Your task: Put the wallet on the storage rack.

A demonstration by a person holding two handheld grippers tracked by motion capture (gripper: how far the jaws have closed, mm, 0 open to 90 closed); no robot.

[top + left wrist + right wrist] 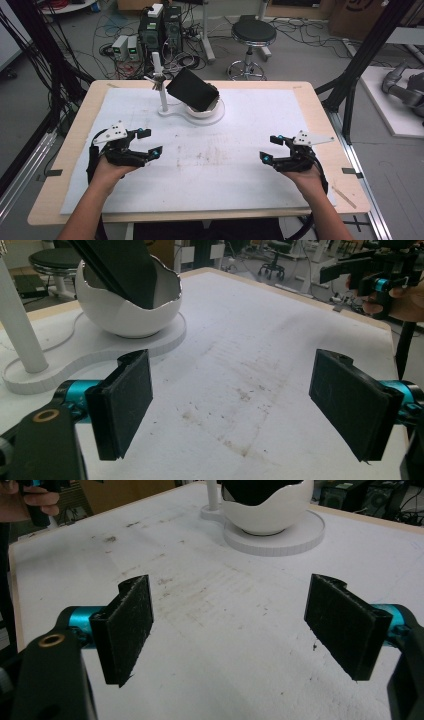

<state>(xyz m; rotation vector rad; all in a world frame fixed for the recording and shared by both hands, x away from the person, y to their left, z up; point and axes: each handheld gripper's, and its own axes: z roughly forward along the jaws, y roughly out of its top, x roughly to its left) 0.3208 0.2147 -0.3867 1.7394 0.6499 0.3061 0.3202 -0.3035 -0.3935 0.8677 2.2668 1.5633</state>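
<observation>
Left gripper [150,141]: we hold it spread, empty, low over the table's white mat [235,170].
Black tablet [192,89]: tilted in the white egg-shaped holder [212,106], far centre; we should approach slowly and square to its edges.
Right gripper [271,148]: spread, empty too.

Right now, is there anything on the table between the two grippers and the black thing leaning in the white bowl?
Nothing visible. The left gripper and right gripper, both open, sit over bare white mat. The black slab leans in the white bowl farther back. The white post stands beside the bowl, not in front.
</observation>
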